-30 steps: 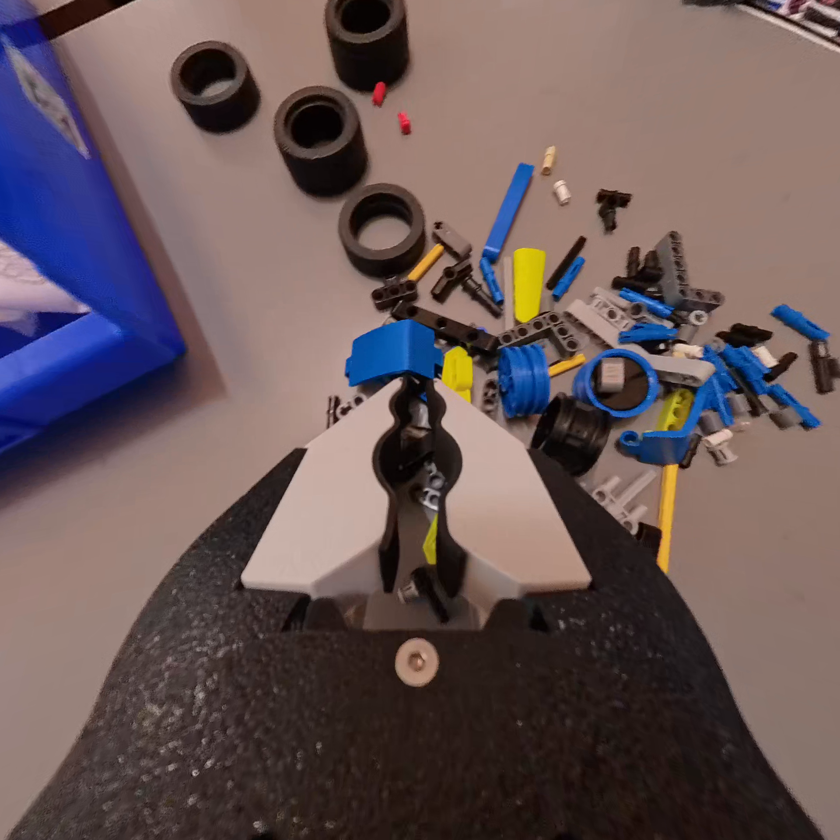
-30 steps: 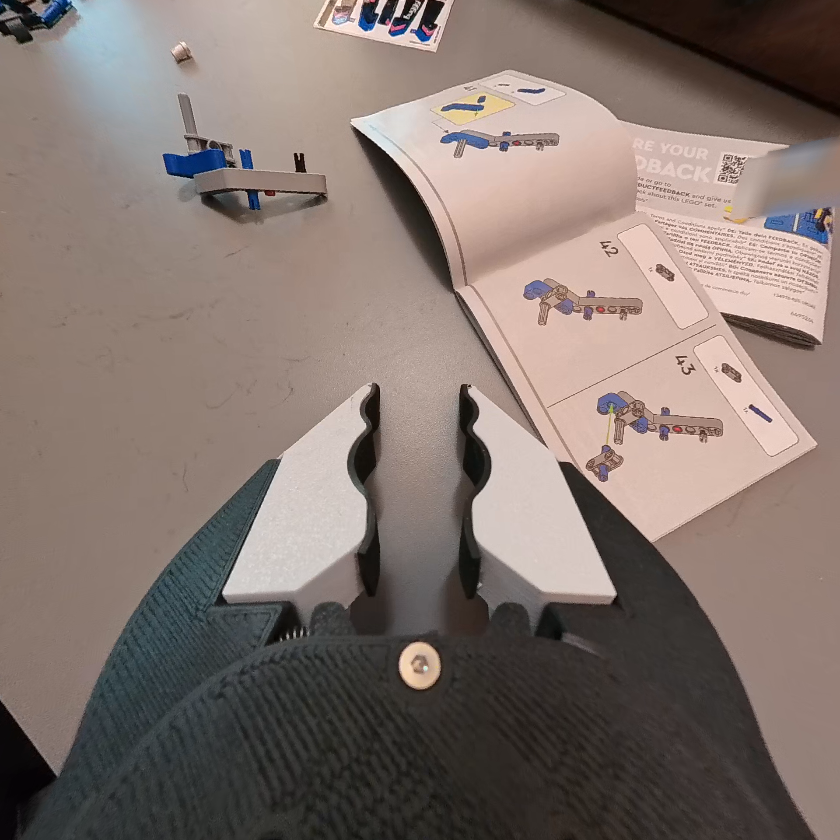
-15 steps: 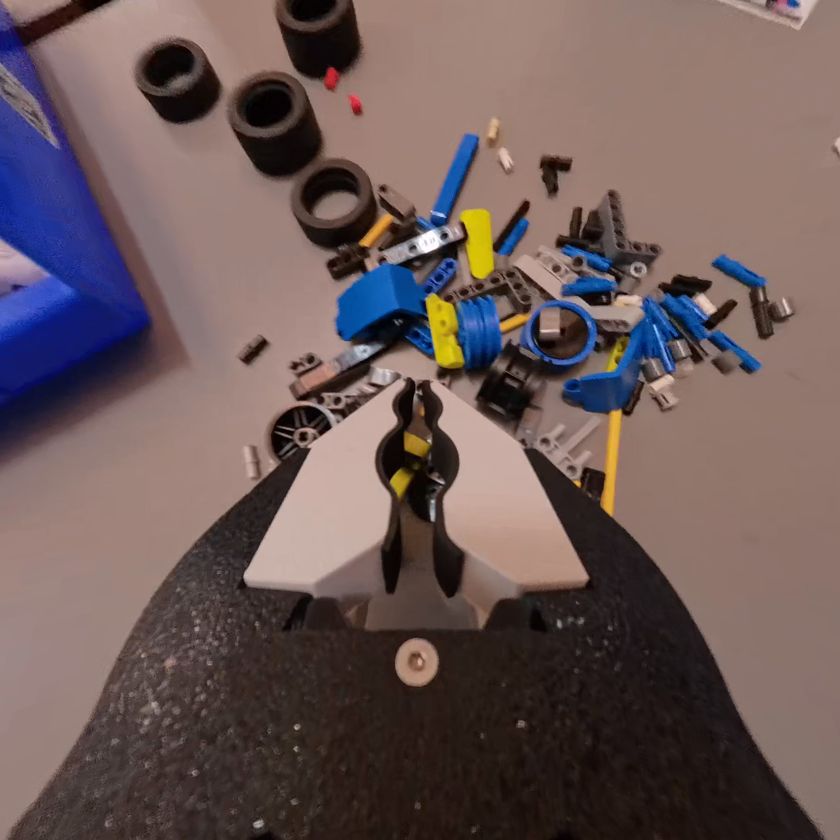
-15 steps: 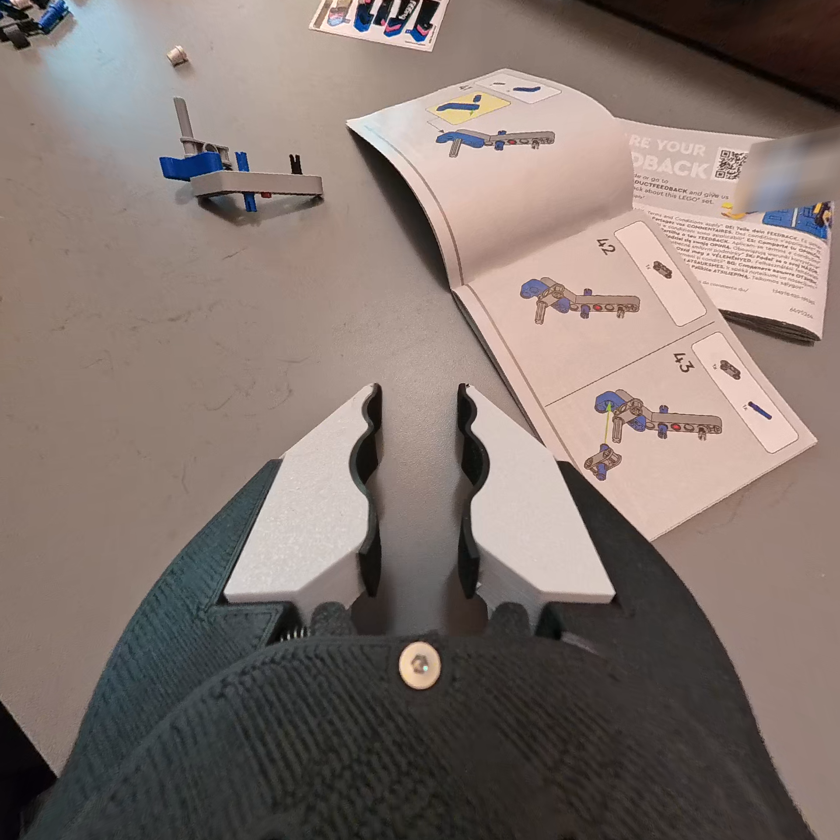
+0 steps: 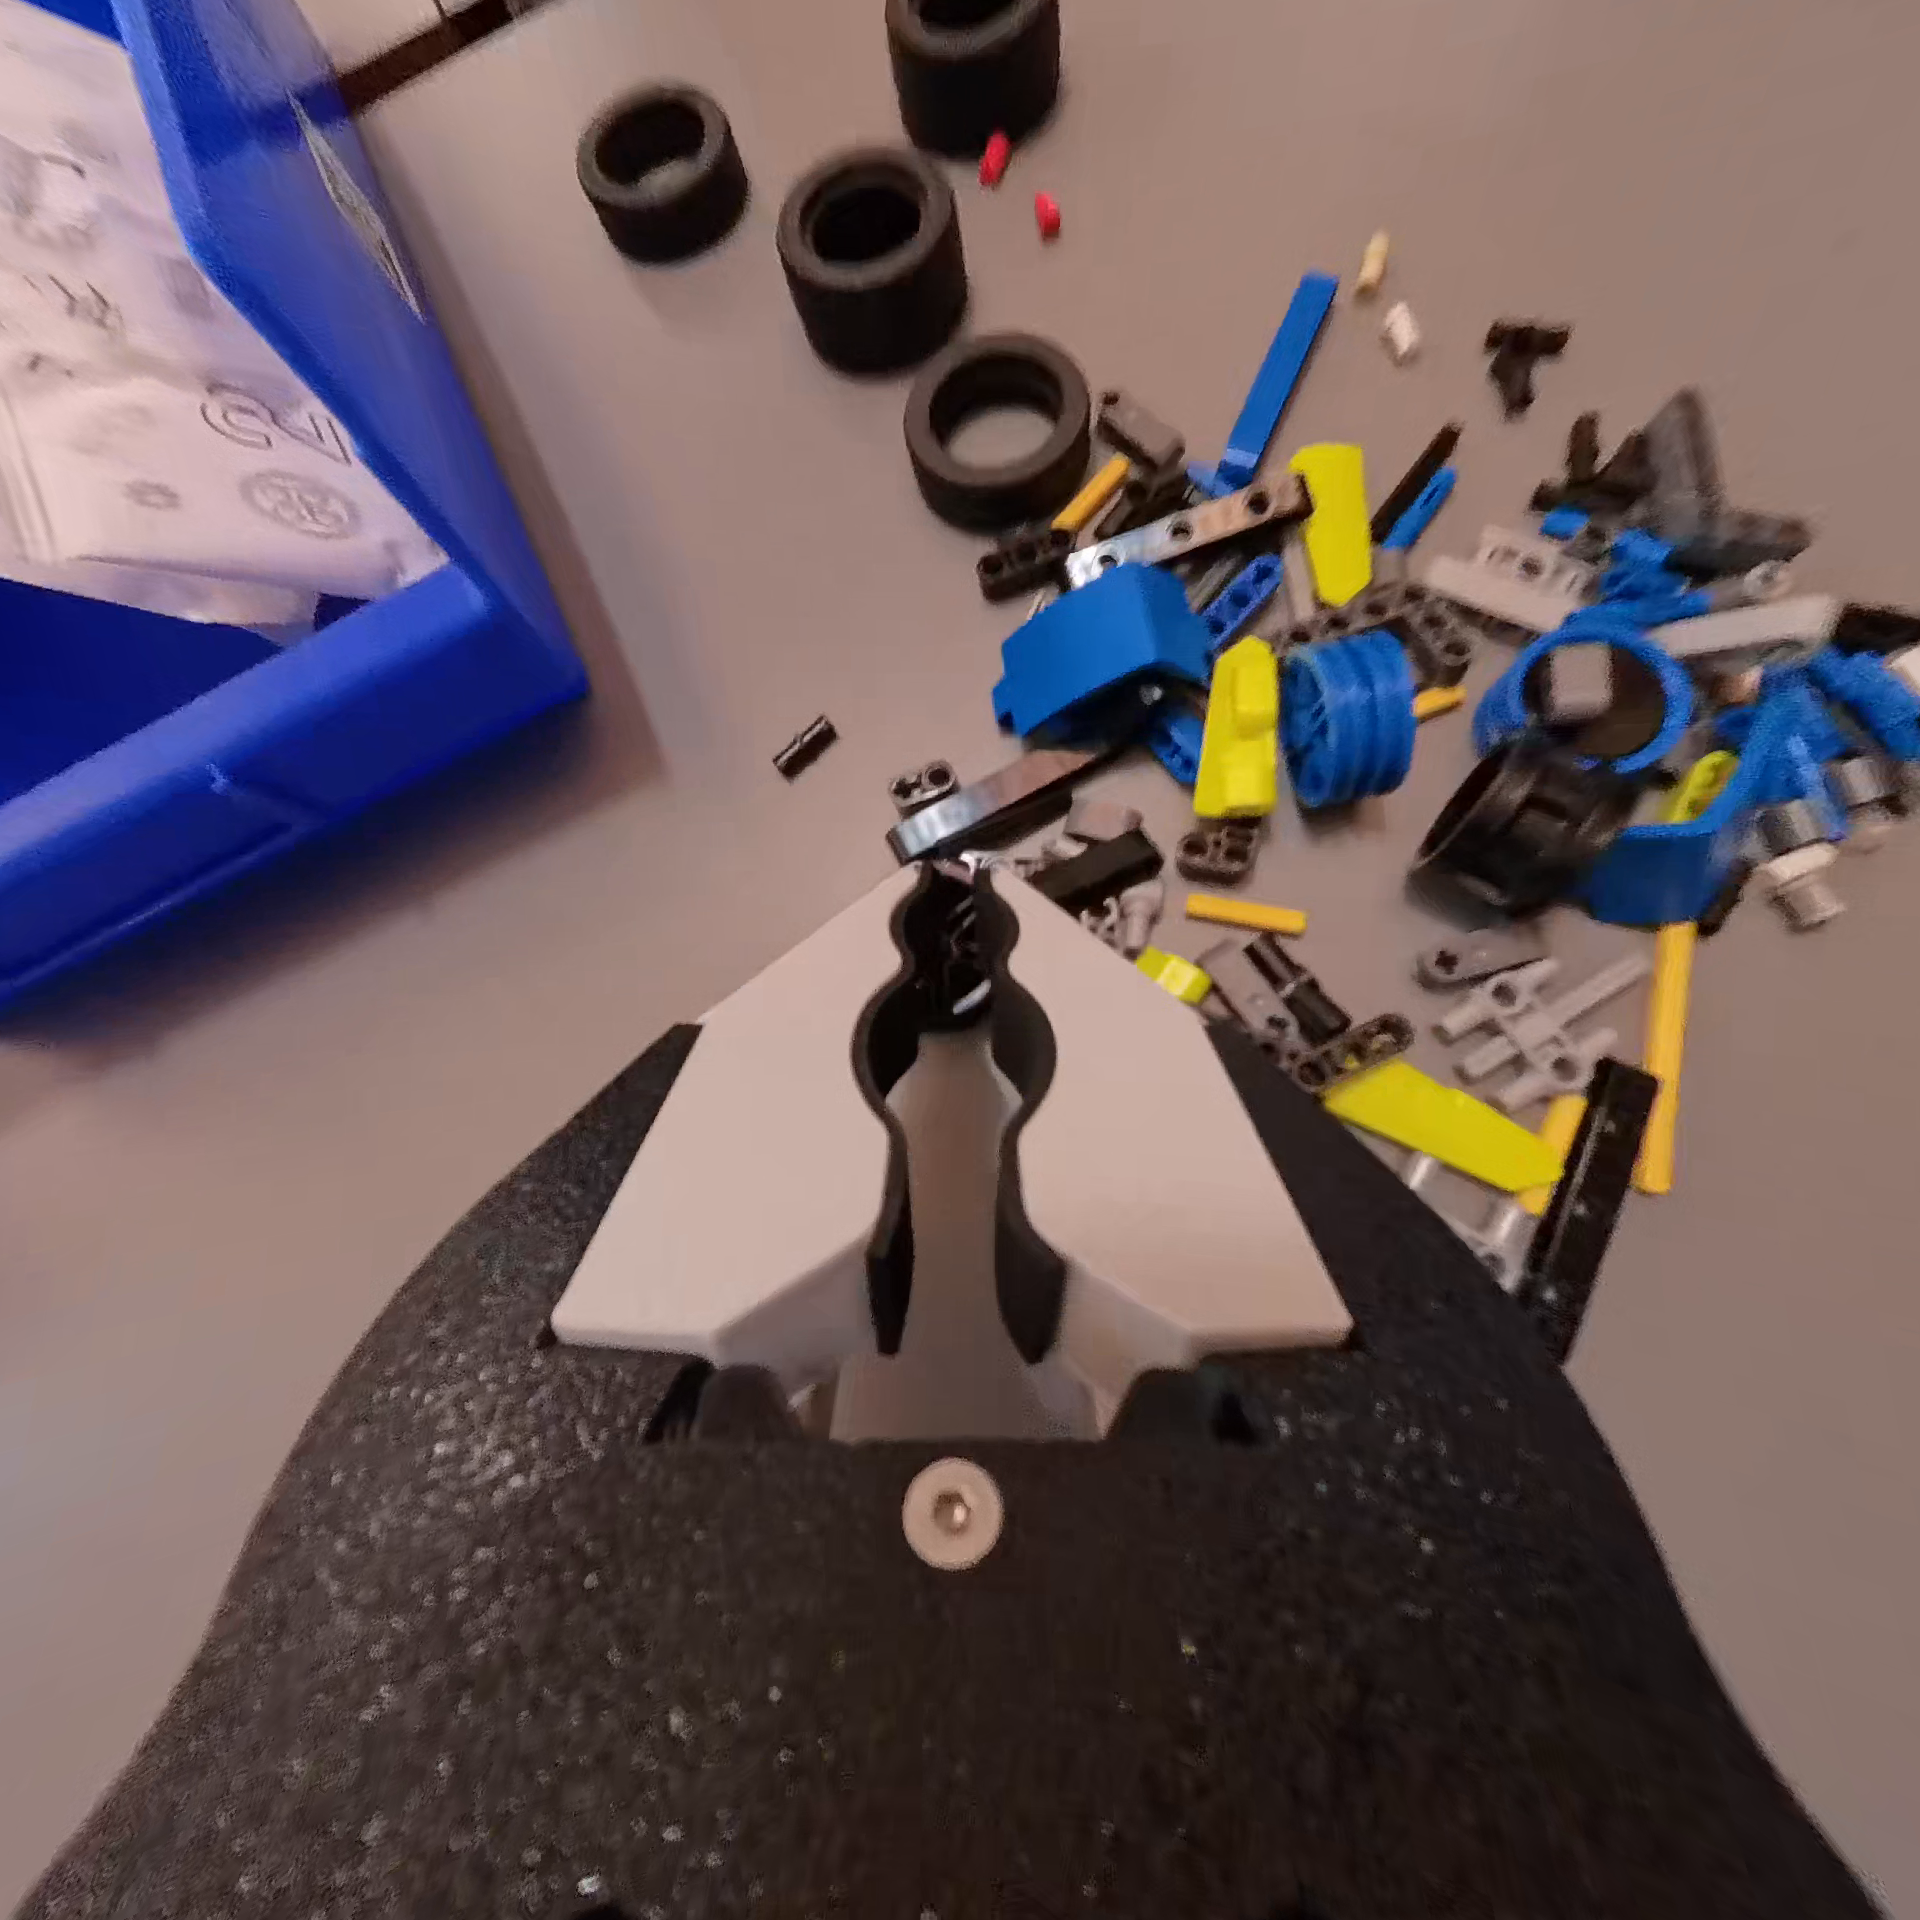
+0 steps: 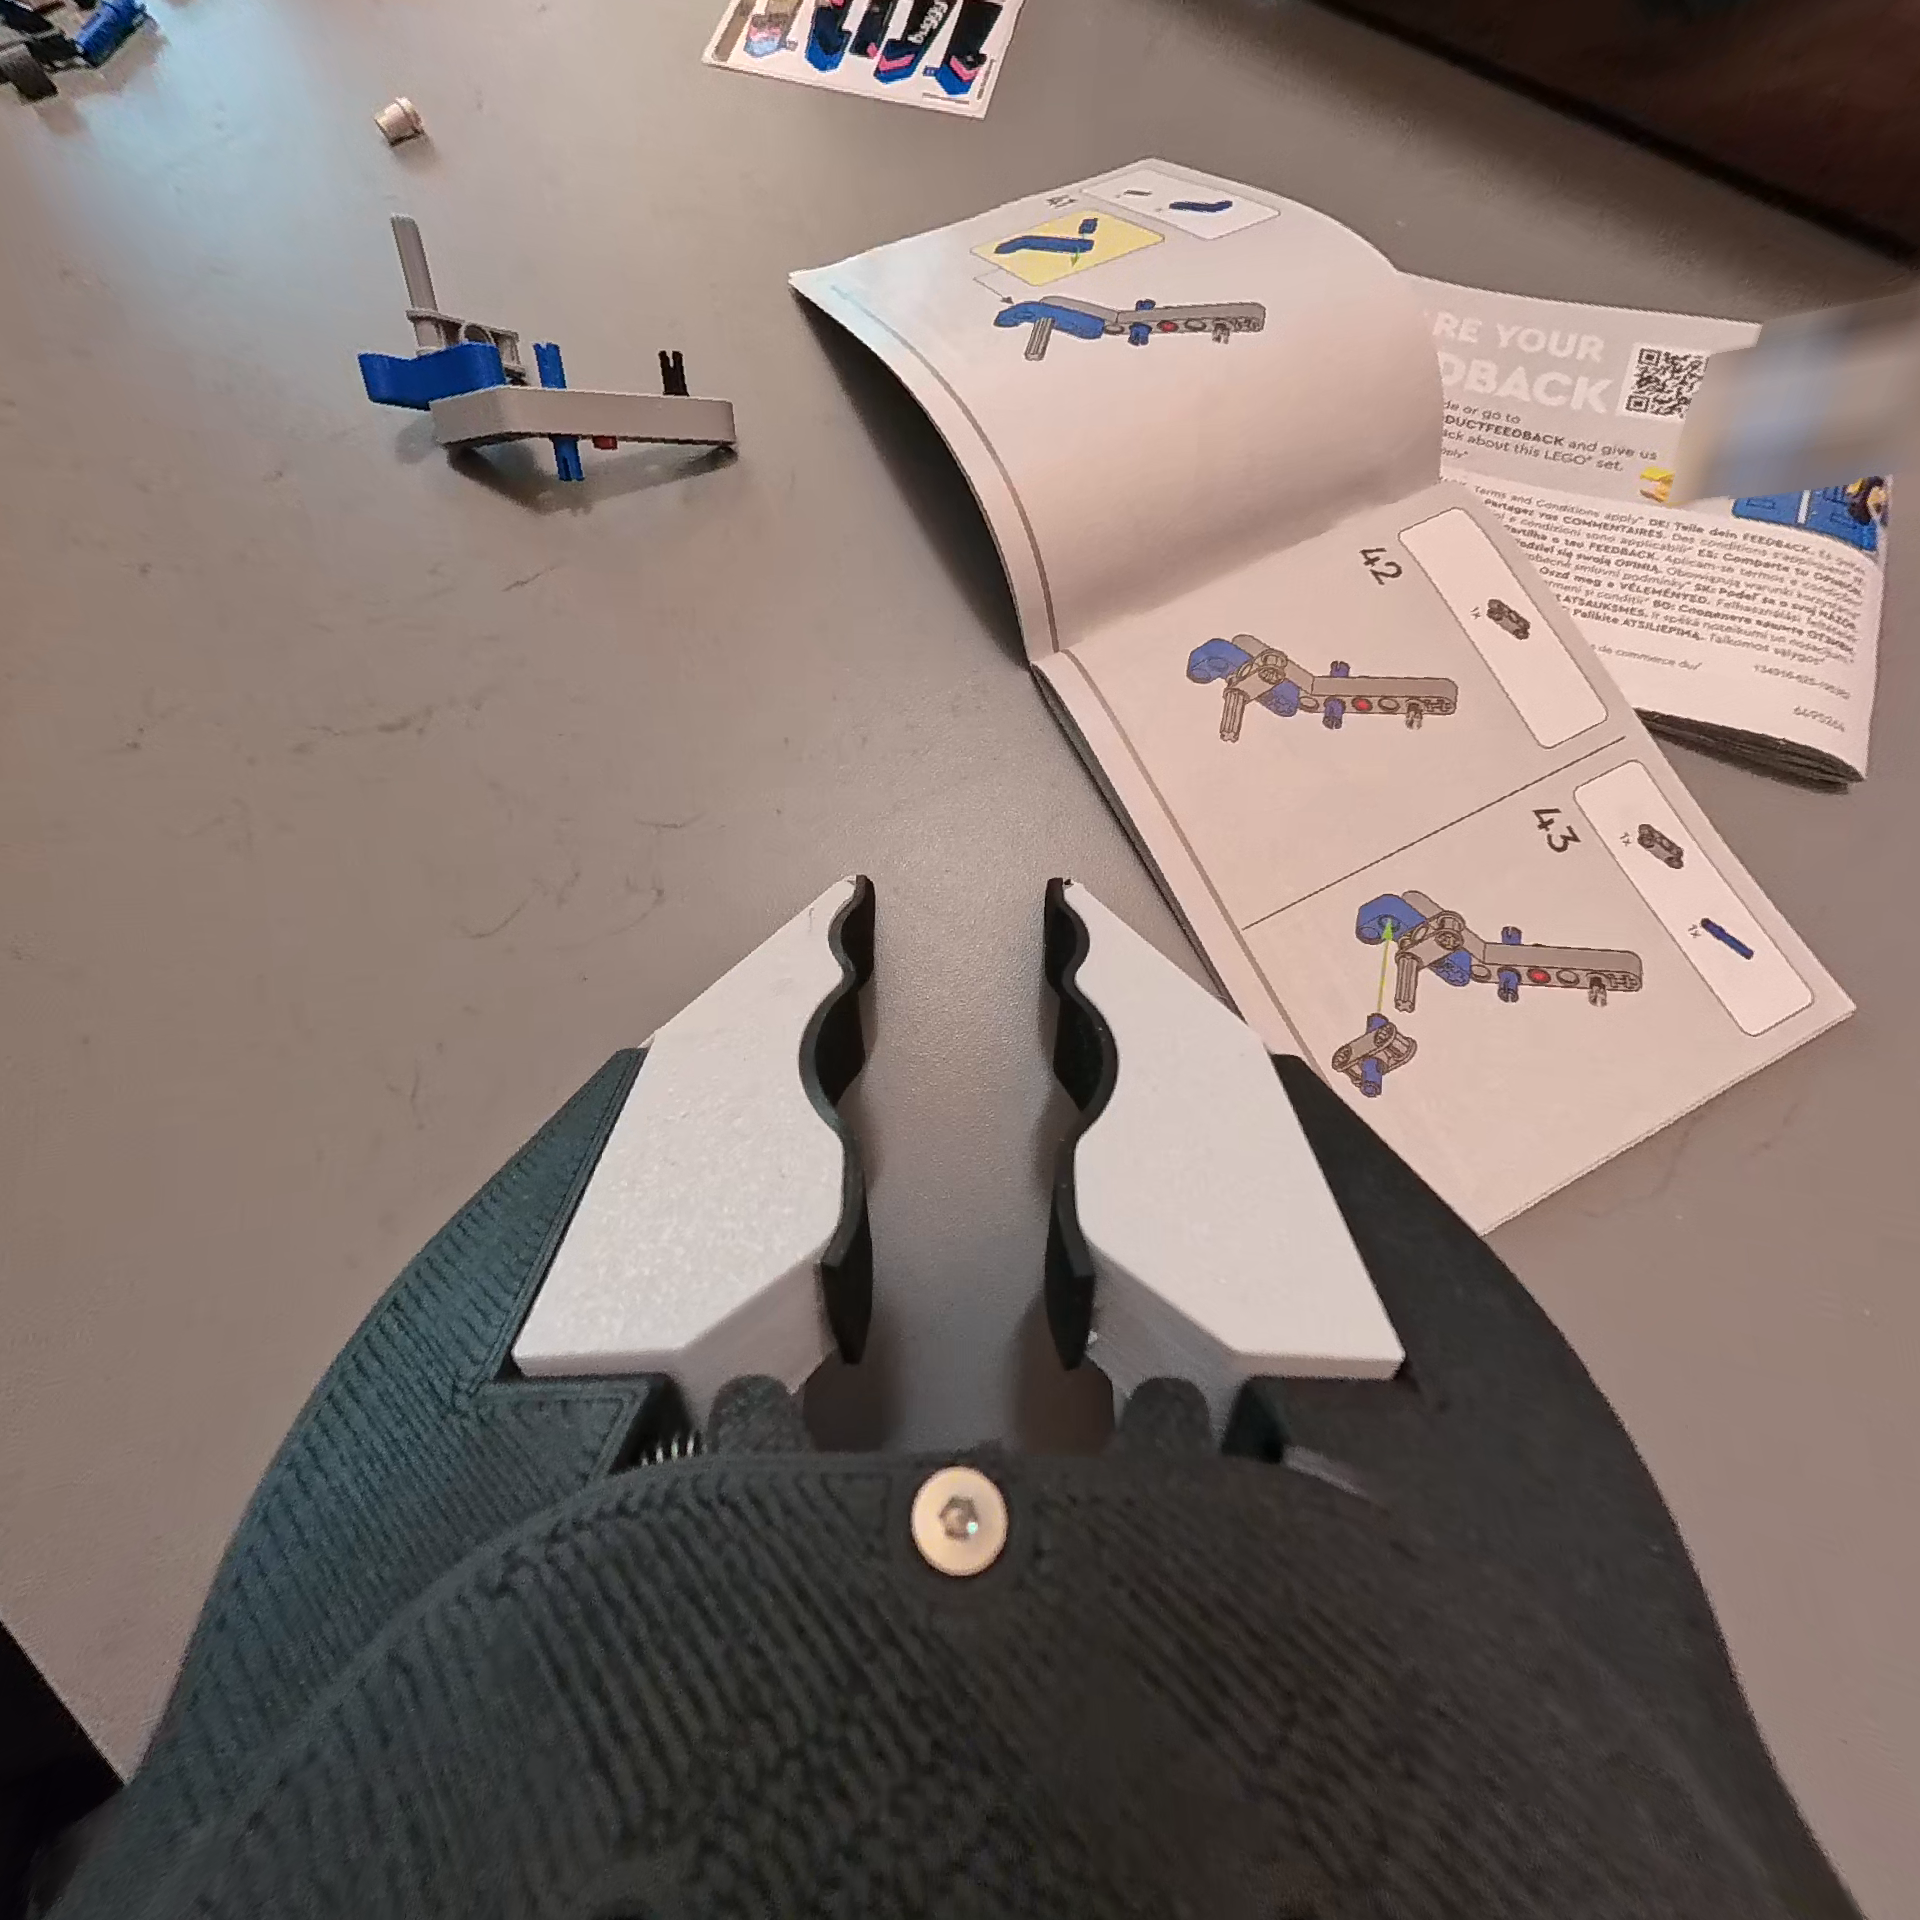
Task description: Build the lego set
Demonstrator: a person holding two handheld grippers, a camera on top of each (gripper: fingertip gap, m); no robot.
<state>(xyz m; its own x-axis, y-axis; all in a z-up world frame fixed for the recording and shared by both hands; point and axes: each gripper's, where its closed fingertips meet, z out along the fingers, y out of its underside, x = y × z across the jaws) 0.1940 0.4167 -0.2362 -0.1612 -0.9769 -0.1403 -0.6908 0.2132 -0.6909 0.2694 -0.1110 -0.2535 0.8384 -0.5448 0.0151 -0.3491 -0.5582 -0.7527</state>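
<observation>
My left hand-held gripper (image 5: 954,883) pinches a black wheel rim (image 5: 961,940) beside the brick pile (image 5: 1455,675); my right hand-held gripper (image 6: 958,888) gapes, empty, near the instruction booklet (image 6: 1351,644).

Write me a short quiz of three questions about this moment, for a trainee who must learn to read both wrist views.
1. True or false: the right hand-held gripper is shut on a piece.
2. How many black tyres show in the left wrist view? A) two B) four C) six
3. Fill in: in the right wrist view, the partly built assembly lies to the ___ of the open instruction booklet.

Key: 1. False, its fingers stand apart with nothing between them. 2. B. 3. left.
</observation>
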